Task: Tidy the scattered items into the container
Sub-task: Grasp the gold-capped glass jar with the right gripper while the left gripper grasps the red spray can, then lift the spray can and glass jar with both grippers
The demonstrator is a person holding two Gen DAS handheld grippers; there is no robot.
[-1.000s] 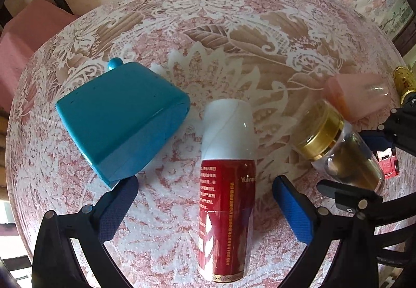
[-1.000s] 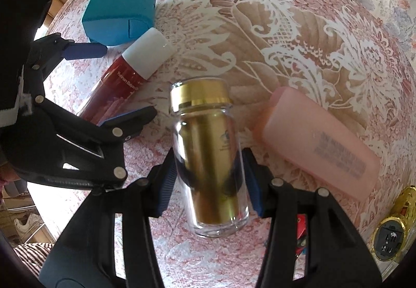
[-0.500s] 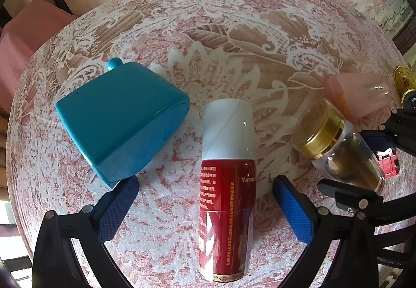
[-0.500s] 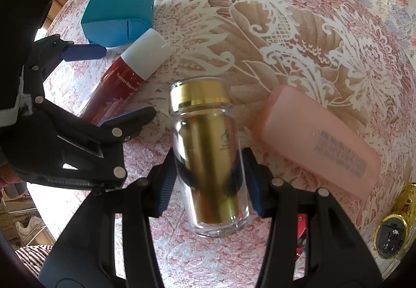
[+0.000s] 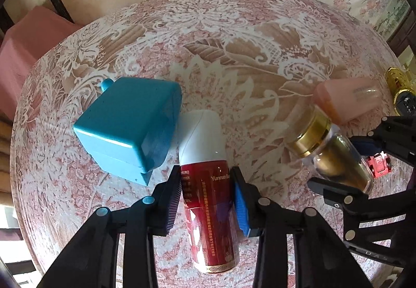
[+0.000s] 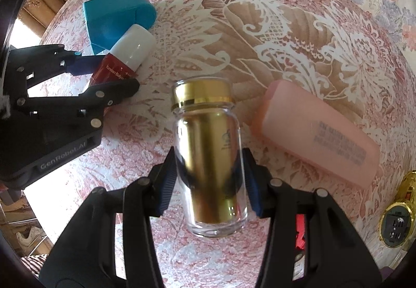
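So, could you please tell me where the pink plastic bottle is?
In the right wrist view, the pink plastic bottle lies on the lace tablecloth, right of the gold-capped glass jar.

One red spray can [image 5: 208, 212], one gold-capped jar [image 6: 210, 158], one teal box [image 5: 127, 127], one pink bottle [image 6: 319, 137]

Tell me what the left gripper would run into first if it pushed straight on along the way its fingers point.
The left gripper is closing on the red spray can, with the pads against its sides. Pointing steeply down, it would most likely press the can into the lace tablecloth. The teal box sits just left; depth is unclear.
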